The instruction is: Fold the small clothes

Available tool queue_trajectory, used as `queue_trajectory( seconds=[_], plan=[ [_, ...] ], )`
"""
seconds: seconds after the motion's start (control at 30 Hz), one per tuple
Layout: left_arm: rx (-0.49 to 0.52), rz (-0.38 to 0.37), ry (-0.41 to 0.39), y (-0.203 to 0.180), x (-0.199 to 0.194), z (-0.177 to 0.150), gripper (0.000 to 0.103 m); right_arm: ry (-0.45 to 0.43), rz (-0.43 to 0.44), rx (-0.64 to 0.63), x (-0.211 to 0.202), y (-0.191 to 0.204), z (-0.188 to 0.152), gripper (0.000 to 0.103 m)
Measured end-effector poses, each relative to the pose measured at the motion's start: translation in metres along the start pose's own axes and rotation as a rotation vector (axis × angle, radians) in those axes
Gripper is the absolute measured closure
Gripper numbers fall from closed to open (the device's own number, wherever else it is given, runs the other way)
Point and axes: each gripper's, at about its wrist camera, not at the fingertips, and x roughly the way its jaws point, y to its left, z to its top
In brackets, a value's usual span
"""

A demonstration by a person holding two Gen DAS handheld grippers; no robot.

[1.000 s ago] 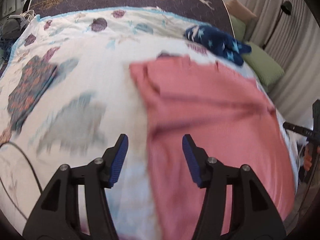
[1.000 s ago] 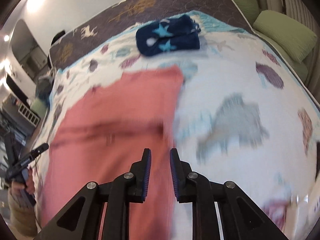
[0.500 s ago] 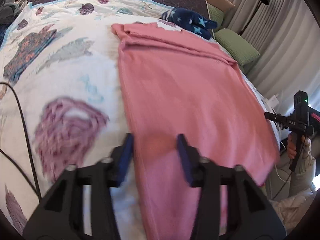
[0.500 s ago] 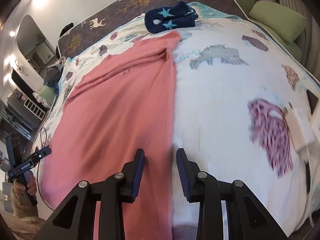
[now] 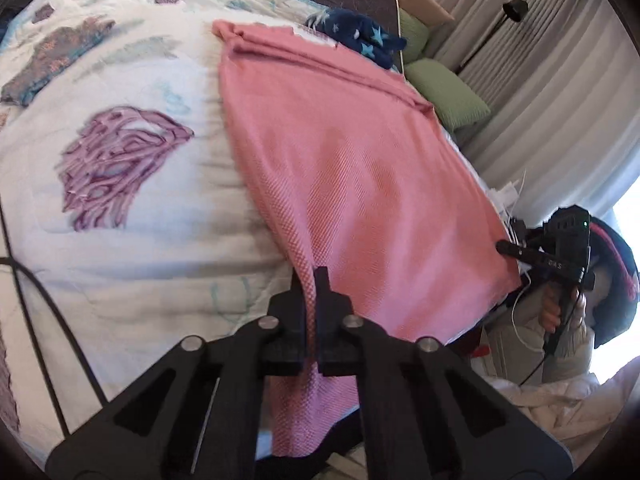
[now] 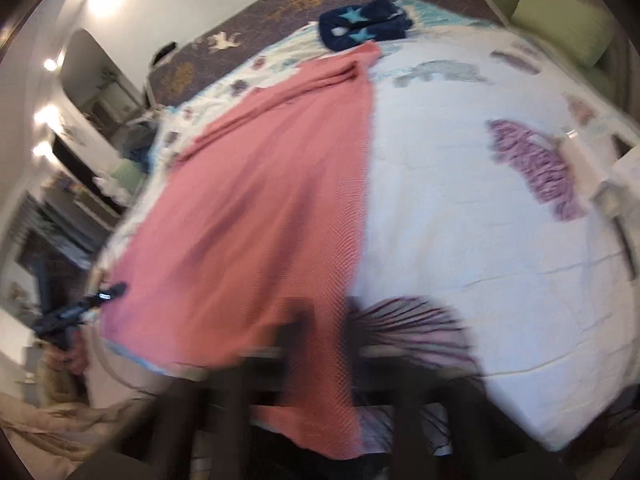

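Note:
A pink knit garment (image 5: 360, 160) lies flat along the bed, and its near end hangs over the bed's front edge. My left gripper (image 5: 311, 280) is shut on the garment's left edge close to the near end, with the fabric pinched between the pads. In the right wrist view, which is blurred, the same garment (image 6: 260, 200) has my right gripper (image 6: 316, 320) shut on its right edge near the bed's front. Each gripper also shows from the side in the other view, at the garment's opposite near corner: right gripper (image 5: 502, 247), left gripper (image 6: 108, 294).
The bedspread (image 5: 160, 220) is white with sea-creature prints. A navy cloth with stars (image 5: 360, 38) lies just beyond the garment's far end. Green pillows (image 5: 448, 92) and curtains stand to the right. A black cable (image 5: 36, 320) crosses the bed's near left. A white charger (image 6: 580, 160) lies at the right edge.
Both grippers drew back along the garment from mid-bed to its near end. Both were open over the fabric edges and are now shut on them.

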Motion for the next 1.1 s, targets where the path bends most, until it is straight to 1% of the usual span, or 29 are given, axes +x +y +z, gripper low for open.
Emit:
queue_trajectory(
  seconds=[0.07, 0.1, 0.13, 0.17, 0.23, 0.3, 0.37, 0.4, 0.43, 0.47, 0.5, 0.57, 0.6, 0.63, 0.73, 0.77, 0.8, 0.83, 0.87, 0.93, 0.97, 1.1],
  plan=[
    [-0.029, -0.073, -0.066, -0.003, -0.023, 0.003, 0.099, -0.061, 0.023, 0.03, -0.012, 0.001, 0.001, 0.099],
    [-0.037, -0.098, -0.087, -0.004, -0.032, 0.004, 0.099, -0.099, 0.053, 0.053, -0.022, -0.001, 0.002, 0.099],
    [-0.031, -0.108, -0.101, -0.004, -0.04, 0.005, 0.099, -0.128, 0.086, 0.074, -0.032, -0.004, 0.003, 0.099],
    [-0.018, -0.09, -0.106, -0.004, -0.045, 0.004, 0.099, -0.14, 0.089, 0.081, -0.038, -0.005, 0.004, 0.099],
    [-0.006, -0.064, -0.081, -0.001, -0.045, -0.001, 0.099, -0.134, 0.038, 0.068, -0.042, -0.006, 0.003, 0.098],
    [-0.017, -0.044, -0.04, 0.005, -0.035, -0.009, 0.098, -0.102, 0.02, 0.081, -0.038, -0.013, -0.002, 0.096],
    [-0.027, -0.003, 0.006, 0.01, -0.022, -0.02, 0.098, -0.062, 0.019, 0.118, -0.029, -0.022, -0.009, 0.093],
    [-0.03, 0.005, 0.02, 0.011, -0.018, -0.023, 0.094, -0.046, 0.019, 0.132, -0.026, -0.026, -0.011, 0.09],
    [-0.036, 0.011, 0.035, 0.011, -0.013, -0.028, 0.09, -0.027, 0.021, 0.148, -0.022, -0.03, -0.015, 0.084],
    [-0.038, 0.01, 0.031, 0.012, -0.014, -0.032, 0.084, -0.012, 0.025, 0.159, -0.02, -0.033, -0.018, 0.077],
    [-0.037, 0.009, 0.026, 0.011, -0.014, -0.033, 0.072, -0.002, 0.035, 0.163, -0.018, -0.035, -0.022, 0.077],
    [-0.028, 0.001, 0.017, 0.007, -0.016, -0.034, 0.06, 0.0, 0.04, 0.154, -0.019, -0.034, -0.025, 0.073],
    [-0.021, 0.001, 0.018, 0.005, -0.016, -0.036, 0.057, 0.002, 0.038, 0.141, -0.019, -0.031, -0.027, 0.071],
    [-0.008, 0.012, 0.021, 0.002, -0.015, -0.036, 0.057, 0.006, 0.034, 0.132, -0.02, -0.029, -0.028, 0.068],
    [0.03, 0.047, 0.032, -0.002, -0.01, -0.038, 0.058, 0.022, 0.006, 0.096, -0.017, -0.024, -0.03, 0.068],
    [0.032, 0.047, 0.03, -0.001, -0.009, -0.039, 0.071, 0.023, 0.0, 0.086, -0.016, -0.023, -0.031, 0.07],
    [0.03, 0.041, 0.031, -0.002, -0.01, -0.039, 0.1, 0.019, -0.002, 0.082, -0.017, -0.022, -0.033, 0.077],
    [0.008, 0.026, 0.038, -0.001, -0.011, -0.038, 0.098, 0.018, 0.006, 0.079, -0.016, -0.02, -0.034, 0.098],
    [-0.023, 0.015, 0.029, 0.0, -0.015, -0.037, 0.098, 0.01, 0.03, 0.082, -0.018, -0.019, -0.035, 0.098],
    [-0.035, -0.018, -0.016, -0.005, -0.03, -0.033, 0.098, -0.024, 0.078, 0.083, -0.025, -0.016, -0.032, 0.099],
    [-0.023, -0.026, -0.04, -0.01, -0.038, -0.029, 0.098, -0.05, 0.111, 0.081, -0.033, -0.014, -0.028, 0.099],
    [0.038, -0.04, -0.123, -0.025, -0.063, -0.009, 0.098, -0.126, 0.17, 0.062, -0.055, -0.008, -0.008, 0.099]
  ],
)
